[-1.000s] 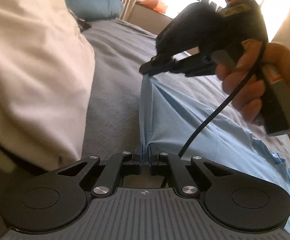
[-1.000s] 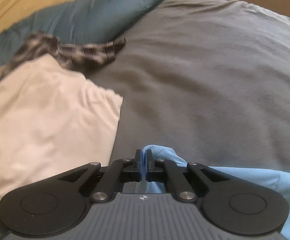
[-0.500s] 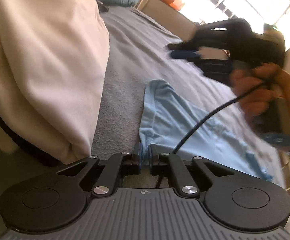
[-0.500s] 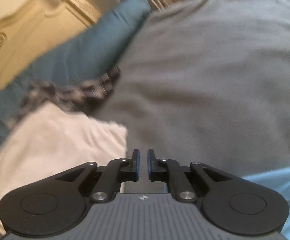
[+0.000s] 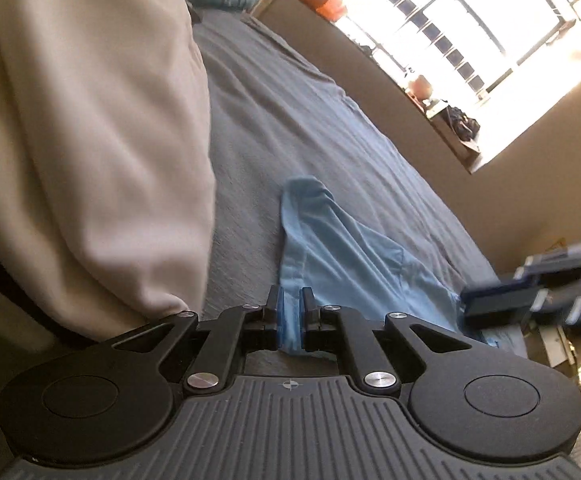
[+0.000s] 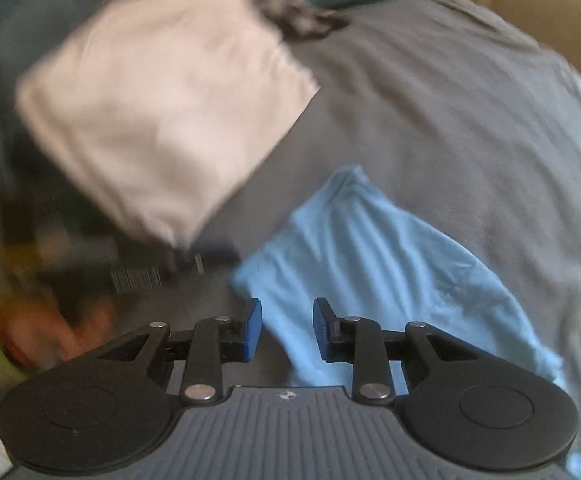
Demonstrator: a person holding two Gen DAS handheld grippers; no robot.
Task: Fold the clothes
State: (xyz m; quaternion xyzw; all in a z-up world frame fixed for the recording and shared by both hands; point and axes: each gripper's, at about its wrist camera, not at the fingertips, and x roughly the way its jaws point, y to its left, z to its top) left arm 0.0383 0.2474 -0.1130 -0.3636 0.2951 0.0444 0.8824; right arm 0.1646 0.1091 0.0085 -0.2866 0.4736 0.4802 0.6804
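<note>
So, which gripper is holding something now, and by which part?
The left gripper pinches the light blue garment at its near edge; the right gripper is open and holds nothing.

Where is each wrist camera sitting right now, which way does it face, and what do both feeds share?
Left wrist: low at the bed's edge, facing along the grey bedspread toward the window; its own left gripper pinches the light blue garment.
Right wrist: above the bed, facing down and toward the pillows; its own right gripper is open over the garment, with a blurred hand at lower left.
Shared: the blue garment, the bedspread, the white cloth.
</note>
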